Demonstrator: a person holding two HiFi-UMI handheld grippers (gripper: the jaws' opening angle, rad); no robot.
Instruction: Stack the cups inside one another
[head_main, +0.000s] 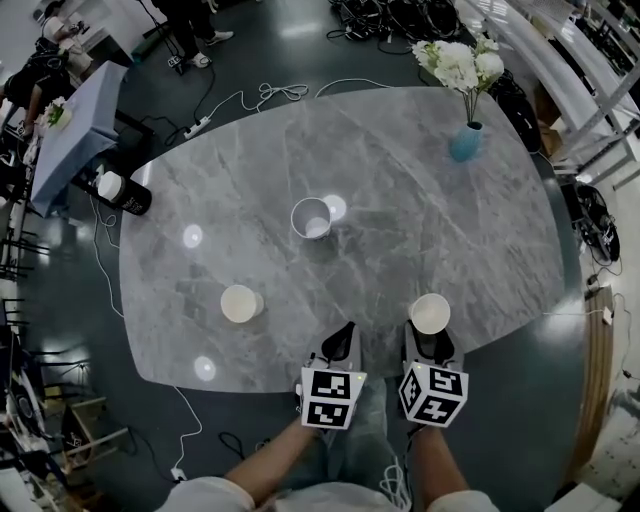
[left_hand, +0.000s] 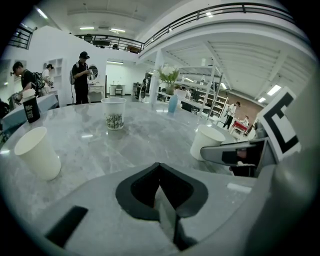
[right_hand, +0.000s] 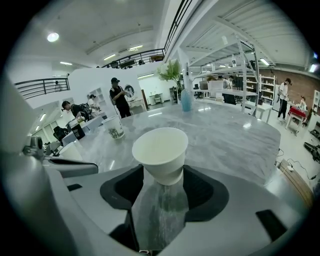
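Observation:
Three cups stand on the grey marble table (head_main: 400, 180). A plain white paper cup (head_main: 430, 313) (right_hand: 160, 152) stands upright near the front edge, its base between the jaws of my right gripper (head_main: 430, 336) (right_hand: 163, 171). The jaws stand wide and do not press on it. My left gripper (head_main: 345, 332) (left_hand: 160, 167) is just left of it, shut and empty, with its tips meeting. Another plain cup (head_main: 240, 303) (left_hand: 37, 152) is further left. A clear printed cup (head_main: 311, 217) (left_hand: 114, 113) (right_hand: 114, 127) stands at mid-table.
A blue vase with white flowers (head_main: 466, 140) stands at the table's far right. A black canister (head_main: 120, 190) and cables (head_main: 250, 98) are on the floor beyond the left edge. People stand further back. The table's front edge runs just under both grippers.

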